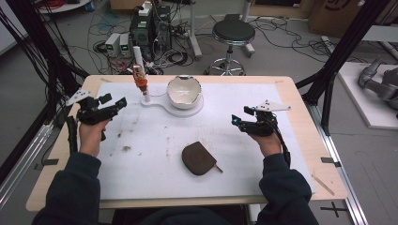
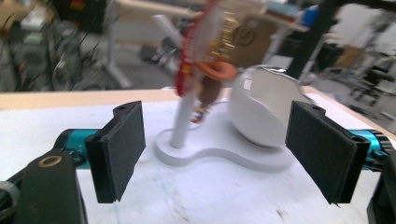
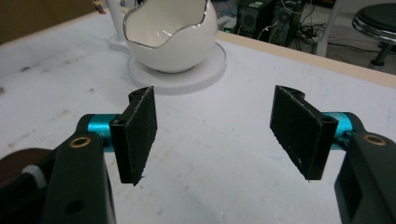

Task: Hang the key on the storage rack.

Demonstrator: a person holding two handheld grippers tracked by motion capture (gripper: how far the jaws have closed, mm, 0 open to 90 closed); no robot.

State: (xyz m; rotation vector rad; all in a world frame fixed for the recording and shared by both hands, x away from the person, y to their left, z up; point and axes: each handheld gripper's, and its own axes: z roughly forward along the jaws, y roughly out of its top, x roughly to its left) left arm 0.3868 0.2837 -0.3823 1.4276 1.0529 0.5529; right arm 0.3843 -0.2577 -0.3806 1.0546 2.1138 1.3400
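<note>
Half of brown paddle (image 3: 18,163) hidden behind right gripper (image 3: 212,135).

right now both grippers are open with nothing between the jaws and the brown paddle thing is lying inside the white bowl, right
Not quite. The brown paddle lies flat on the table, well apart from the white bowl, as the high view shows. The left gripper and right gripper are open and empty.

Eggshell bowl (image 1: 184,92) and post (image 1: 142,79) block the far side; near mat (image 1: 155,173) free.
</note>
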